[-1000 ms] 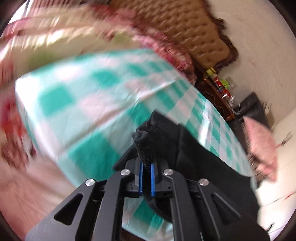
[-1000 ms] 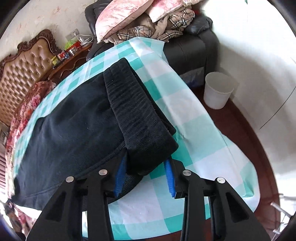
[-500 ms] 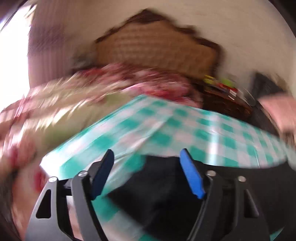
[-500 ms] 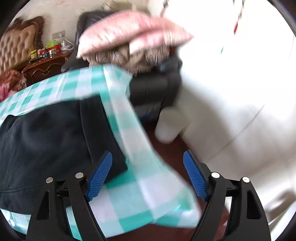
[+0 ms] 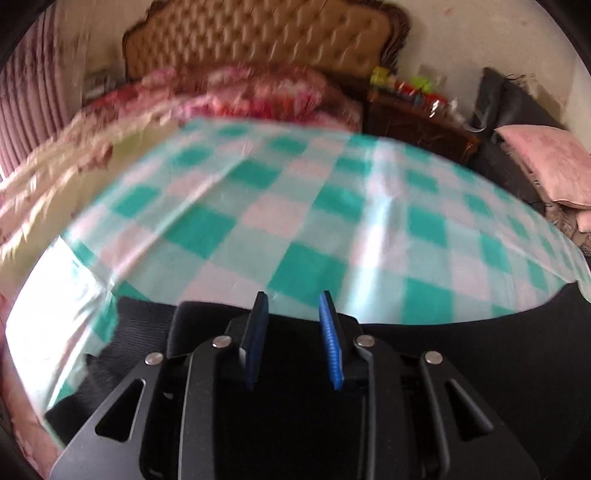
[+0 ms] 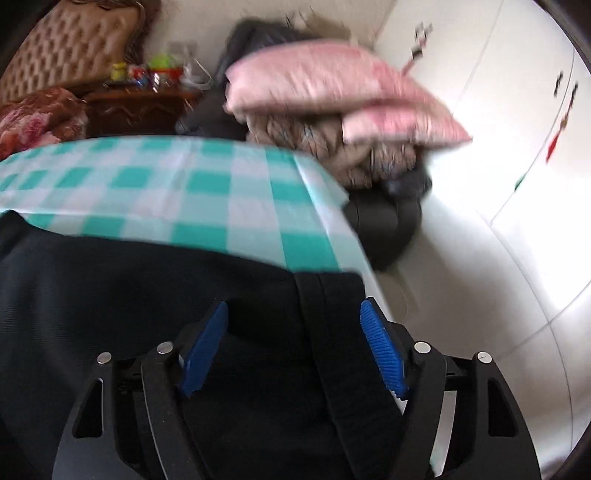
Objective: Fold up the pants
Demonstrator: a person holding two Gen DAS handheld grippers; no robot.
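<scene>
The black pants lie on a table covered by a teal and white checked cloth. In the left wrist view my left gripper is open over the pants' far edge, its blue pads a modest gap apart with nothing between them. In the right wrist view the pants fill the lower frame, with the ribbed waistband near the cloth's right edge. My right gripper is wide open above the pants, holding nothing. Both views are motion-blurred.
A bed with a floral blanket and tufted headboard lies beyond the table. A dark wooden nightstand holds small items. Pink pillows are piled on a dark chair. White wardrobe doors stand at right.
My left gripper let go of the pants' edge, opened wide, then narrowed somewhat. My right gripper opened wider and released the waistband. Both views swung up to look across the table.
</scene>
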